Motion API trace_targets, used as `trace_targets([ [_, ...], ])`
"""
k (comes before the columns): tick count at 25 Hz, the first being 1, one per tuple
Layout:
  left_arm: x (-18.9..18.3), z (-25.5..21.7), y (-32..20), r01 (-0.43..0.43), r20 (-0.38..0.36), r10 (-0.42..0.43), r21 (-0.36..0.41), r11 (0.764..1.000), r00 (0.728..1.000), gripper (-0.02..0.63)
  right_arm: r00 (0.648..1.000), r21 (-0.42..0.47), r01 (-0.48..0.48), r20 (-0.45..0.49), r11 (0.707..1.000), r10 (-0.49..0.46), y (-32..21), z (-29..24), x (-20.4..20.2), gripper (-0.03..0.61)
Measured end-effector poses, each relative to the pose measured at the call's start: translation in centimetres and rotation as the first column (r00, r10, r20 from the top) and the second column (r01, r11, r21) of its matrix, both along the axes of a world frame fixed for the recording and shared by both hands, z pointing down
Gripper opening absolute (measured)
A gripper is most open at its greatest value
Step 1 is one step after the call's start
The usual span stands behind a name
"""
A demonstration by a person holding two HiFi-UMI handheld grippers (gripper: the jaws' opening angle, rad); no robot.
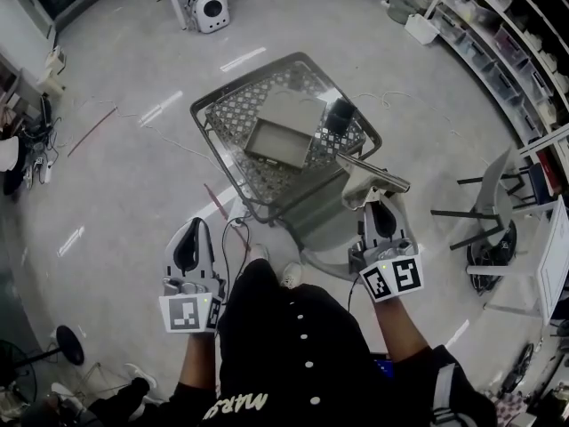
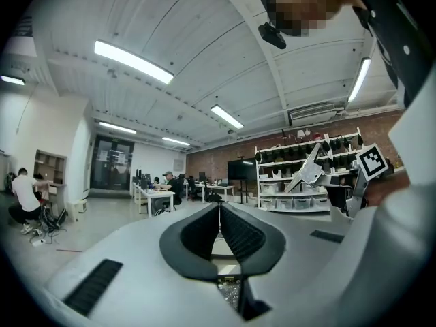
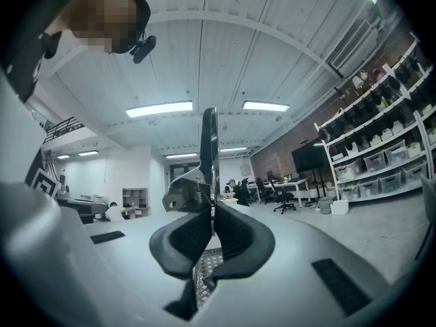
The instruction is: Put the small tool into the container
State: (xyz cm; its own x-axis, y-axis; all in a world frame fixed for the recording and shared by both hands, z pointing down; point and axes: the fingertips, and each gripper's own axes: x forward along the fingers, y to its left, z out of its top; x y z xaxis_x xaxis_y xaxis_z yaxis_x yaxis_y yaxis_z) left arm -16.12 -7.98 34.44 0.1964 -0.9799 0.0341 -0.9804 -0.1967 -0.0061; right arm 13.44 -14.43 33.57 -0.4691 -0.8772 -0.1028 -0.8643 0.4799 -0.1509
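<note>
A wire mesh basket (image 1: 220, 112) stands on the floor in front of me, with a grey open box (image 1: 280, 137) and a dark block (image 1: 339, 114) inside it. My right gripper (image 1: 379, 205) is shut on a small grey metal tool (image 1: 373, 179), holding it over the basket's near right corner. In the right gripper view the tool (image 3: 208, 162) rises as a thin blade with a spring from between the shut jaws (image 3: 212, 213). My left gripper (image 1: 190, 231) hangs left of the basket, above bare floor. Its jaws (image 2: 219, 213) are shut with nothing between them. The left gripper view also shows the tool (image 2: 306, 172).
A round grey base (image 1: 333, 238) lies under the basket's near side. Storage shelves (image 1: 507, 34) line the right wall. A black-legged chair (image 1: 484, 213) stands at the right, a white round machine (image 1: 210, 9) at the back. Cables (image 1: 107, 123) trail over the floor at the left.
</note>
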Motion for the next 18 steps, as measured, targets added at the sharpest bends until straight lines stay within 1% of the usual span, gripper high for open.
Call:
trace_targets([
  [7, 0.4, 0.2, -3.3, -0.028, -0.003, 0.028, -0.002, 1.000, 1.000, 0.032, 1.000, -0.025, -0.019, -0.010, 1.000, 0.018, -2.4, 1.1, 0.4, 0.017],
  [14, 0.1, -0.1, -8.5, -0.066, -0.008, 0.066, 0.001, 0.998, 0.998, 0.032, 0.999, -0.012, -0.026, -0.039, 1.000, 0.025, -7.0, 0.7, -1.2, 0.018],
  [18, -0.8, -0.2, -11.3, -0.088, -0.007, 0.088, 0.007, 0.996, 0.996, 0.032, 0.998, 0.002, -0.036, -0.042, 0.999, 0.036, -9.6, 0.4, -2.3, 0.018],
])
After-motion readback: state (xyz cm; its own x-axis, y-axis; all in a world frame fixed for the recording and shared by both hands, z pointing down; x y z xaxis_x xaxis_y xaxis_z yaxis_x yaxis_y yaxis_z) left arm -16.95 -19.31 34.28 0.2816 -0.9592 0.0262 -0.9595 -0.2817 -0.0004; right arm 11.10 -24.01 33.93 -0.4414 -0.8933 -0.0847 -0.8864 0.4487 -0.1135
